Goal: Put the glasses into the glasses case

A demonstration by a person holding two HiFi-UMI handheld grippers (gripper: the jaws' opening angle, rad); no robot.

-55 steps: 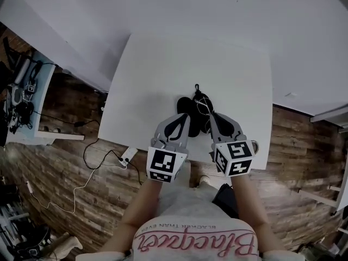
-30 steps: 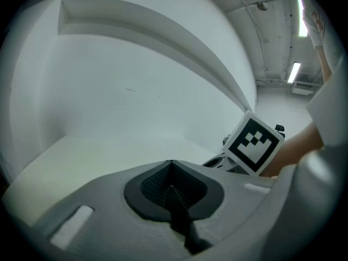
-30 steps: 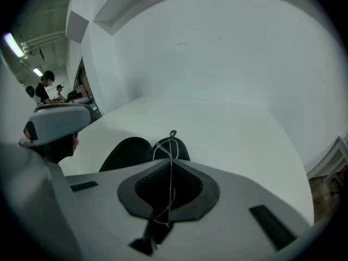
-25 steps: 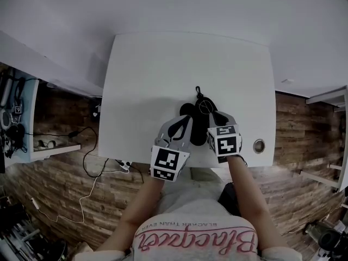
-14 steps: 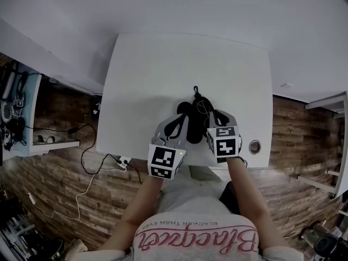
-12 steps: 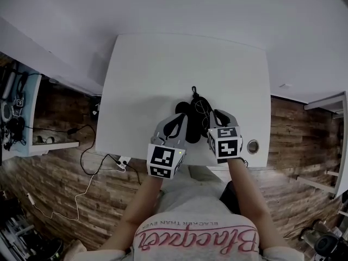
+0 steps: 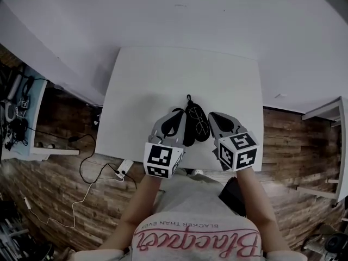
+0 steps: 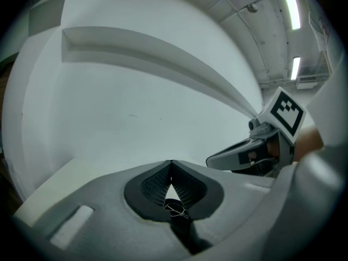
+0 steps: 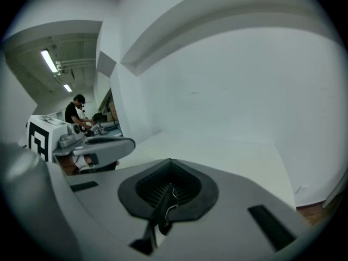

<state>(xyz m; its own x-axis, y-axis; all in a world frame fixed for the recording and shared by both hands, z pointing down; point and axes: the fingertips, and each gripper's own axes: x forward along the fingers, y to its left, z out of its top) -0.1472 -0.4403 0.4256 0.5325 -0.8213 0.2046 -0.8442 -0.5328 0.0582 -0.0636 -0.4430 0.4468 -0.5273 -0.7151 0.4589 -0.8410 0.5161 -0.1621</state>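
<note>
Glasses (mostly hidden) — pinched in left claw, right claw

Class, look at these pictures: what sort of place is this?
Probably a lab or workshop rather than a home: a white table on a wood-plank floor strewn with cables, a cluttered equipment bench, and strip lights overhead.

Light is soft and washed-out. White ceiling strip lamps glare upper right in the left gripper view. The white rectangular table casts a faint shadow leftward. Fisheye distortion bends edges; the grey left gripper looks blurred.
</note>
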